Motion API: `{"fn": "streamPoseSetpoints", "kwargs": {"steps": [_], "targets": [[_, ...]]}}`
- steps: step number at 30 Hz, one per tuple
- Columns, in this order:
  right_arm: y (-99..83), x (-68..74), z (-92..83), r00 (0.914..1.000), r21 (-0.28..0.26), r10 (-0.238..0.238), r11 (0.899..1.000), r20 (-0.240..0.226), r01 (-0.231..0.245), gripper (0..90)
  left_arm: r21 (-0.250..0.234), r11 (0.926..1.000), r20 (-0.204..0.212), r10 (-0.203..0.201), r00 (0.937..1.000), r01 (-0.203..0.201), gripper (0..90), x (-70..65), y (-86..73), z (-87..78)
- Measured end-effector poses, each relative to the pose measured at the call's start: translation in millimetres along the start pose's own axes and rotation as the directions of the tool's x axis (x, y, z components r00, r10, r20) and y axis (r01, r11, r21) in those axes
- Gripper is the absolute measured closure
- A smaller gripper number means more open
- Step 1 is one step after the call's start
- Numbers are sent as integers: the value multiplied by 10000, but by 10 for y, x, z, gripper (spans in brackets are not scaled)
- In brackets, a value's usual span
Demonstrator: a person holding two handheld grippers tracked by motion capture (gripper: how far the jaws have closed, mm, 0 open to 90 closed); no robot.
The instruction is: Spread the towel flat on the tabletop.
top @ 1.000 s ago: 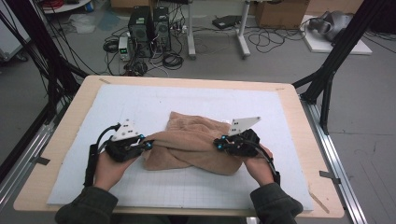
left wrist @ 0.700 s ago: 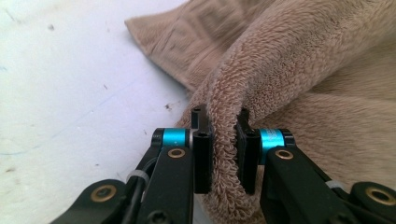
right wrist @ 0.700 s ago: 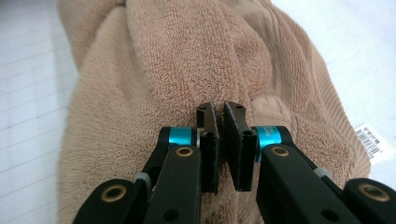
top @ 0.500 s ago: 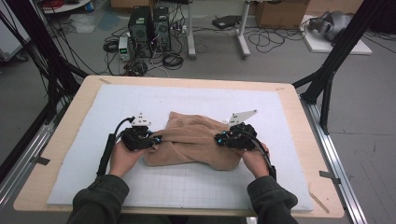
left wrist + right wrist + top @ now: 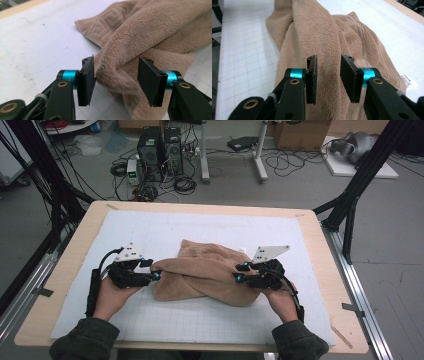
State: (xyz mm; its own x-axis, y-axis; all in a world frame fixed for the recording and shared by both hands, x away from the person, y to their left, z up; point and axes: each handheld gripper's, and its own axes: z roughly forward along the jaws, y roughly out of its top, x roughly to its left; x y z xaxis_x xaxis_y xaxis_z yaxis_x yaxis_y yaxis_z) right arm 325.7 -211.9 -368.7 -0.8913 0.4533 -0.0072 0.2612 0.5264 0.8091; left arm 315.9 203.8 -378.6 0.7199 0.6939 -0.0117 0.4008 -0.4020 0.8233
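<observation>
Towel (image 5: 207,275) bunched mid-mat (image 5: 165,227), ends crossed. Left gripper (image 5: 116,81) jaws just opening, fold loose between, brushing one pad. Right gripper (image 5: 328,75) likewise parting over towel. Best: spread fully, back off level, avoid dragging cloth.

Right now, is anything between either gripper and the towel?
Nothing visible. The brown towel lies bunched on the white mat, and folds of it sit between the opened jaws of the left gripper and the right gripper.
</observation>
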Motion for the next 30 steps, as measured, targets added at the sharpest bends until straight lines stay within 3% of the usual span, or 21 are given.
{"fn": "streamPoseSetpoints", "kwargs": {"steps": [3,5,11,18,22,27,30], "targets": [[3,50,-85,10000,-109,-95,9999,-8,95,660,-216,9998,-64,-51,10000,49,459,7,-22,-121],[4,100,-131,9997,-160,-223,9996,-81,222,658,-331,9993,106,-147,9998,151,447,-14,-49,-184],[-46,304,-191,9981,-52,-601,9982,-162,600,615,-410,9992,423,3,9991,14,446,-167,-174,-257],[-221,464,-29,9968,444,-737,9962,-295,749,574,121,9998,1007,150,9948,-163,468,-337,-298,0],[-307,395,113,9985,716,-538,9959,-102,544,542,855,9950,1220,402,9917,-508,482,-408,-328,228],[-333,317,276,9986,1018,-506,9934,-149,519,571,1715,9810,1334,682,9887,-908,506,-459,-336,479],[-323,303,343,9979,1210,-634,9905,-162,649,628,1702,9808,1237,750,9895,-956,552,-467,-336,534]]}}
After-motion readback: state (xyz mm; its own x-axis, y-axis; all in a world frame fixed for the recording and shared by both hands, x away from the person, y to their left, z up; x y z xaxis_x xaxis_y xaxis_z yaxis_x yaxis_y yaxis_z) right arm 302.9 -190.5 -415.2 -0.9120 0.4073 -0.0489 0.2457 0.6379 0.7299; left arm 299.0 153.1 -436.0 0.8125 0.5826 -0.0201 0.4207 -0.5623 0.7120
